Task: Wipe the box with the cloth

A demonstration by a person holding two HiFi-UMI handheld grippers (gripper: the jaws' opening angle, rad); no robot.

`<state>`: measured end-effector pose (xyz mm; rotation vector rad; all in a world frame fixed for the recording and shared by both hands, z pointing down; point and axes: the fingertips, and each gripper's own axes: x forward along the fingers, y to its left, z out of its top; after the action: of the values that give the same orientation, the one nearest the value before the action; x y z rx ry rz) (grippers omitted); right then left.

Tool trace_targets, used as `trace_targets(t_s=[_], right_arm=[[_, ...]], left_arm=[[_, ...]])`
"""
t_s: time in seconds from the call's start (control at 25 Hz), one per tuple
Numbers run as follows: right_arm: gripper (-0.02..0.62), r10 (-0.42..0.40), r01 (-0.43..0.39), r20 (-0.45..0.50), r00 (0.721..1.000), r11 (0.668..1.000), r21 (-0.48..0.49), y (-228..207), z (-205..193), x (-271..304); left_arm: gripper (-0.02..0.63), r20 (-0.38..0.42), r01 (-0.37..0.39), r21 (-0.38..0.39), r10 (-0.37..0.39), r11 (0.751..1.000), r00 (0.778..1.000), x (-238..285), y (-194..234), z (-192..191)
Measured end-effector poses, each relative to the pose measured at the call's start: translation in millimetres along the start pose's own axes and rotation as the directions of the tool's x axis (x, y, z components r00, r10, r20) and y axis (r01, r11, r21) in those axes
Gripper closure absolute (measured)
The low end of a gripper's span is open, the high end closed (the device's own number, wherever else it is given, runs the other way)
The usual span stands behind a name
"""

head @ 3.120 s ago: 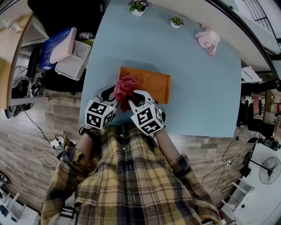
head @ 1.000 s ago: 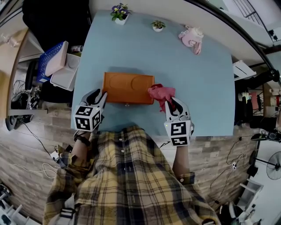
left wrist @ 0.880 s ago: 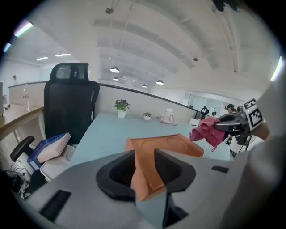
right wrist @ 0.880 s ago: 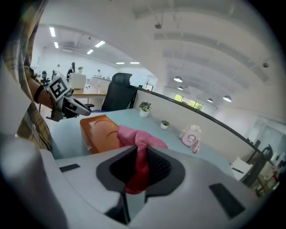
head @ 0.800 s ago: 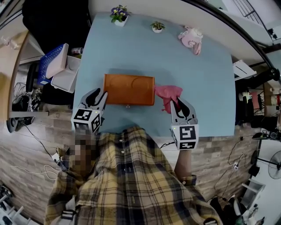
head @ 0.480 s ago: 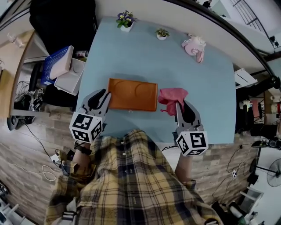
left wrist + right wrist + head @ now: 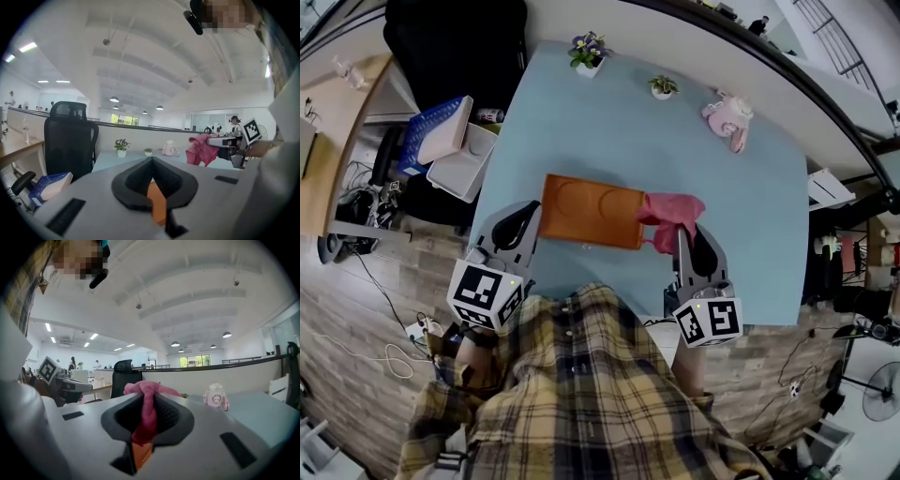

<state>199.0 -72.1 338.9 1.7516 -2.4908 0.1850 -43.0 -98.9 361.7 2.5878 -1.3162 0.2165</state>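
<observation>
Orange box [image 7: 586,210] lies flat on the blue bench [image 7: 619,122] near its front edge, between my two tongs. My left tongs [image 7: 528,212] are clenched tip to tip just beside the box's left end, with only a sliver of orange showing through the gap behind the tips; I cannot tell whether they touch it. My right tongs [image 7: 682,231] are clamped on the pink cloth [image 7: 672,208], which hangs bunched at the box's right end.
</observation>
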Motion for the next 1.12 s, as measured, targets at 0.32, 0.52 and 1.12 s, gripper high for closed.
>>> trace_targets(t_s=[0.32, 0.52, 1.12], right_arm=[[0.537, 0.037, -0.039, -0.032, 0.999, 0.997, -0.068, 22.8, -4.9, 6.3], [0.537, 0.041, -0.044, -0.056, 0.998, 0.998, -0.054, 26.8, -10.0, 10.9], [0.537, 0.041, -0.042, -0.066, 0.997, 0.999, -0.010, 30.3, -15.5, 22.9]], left_arm=[[0.617, -0.002, 0.011, 0.022, -0.011, 1.000, 1.000, -1.0, -7.1, -1.2], [0.617, -0.019, 0.027, 0.013, -0.027, 1.000, 0.999, 2.0, -10.0, -7.7], [0.617, -0.038, 0.037, 0.008, -0.037, 0.999, 0.999, 3.4, -3.3, -16.3]])
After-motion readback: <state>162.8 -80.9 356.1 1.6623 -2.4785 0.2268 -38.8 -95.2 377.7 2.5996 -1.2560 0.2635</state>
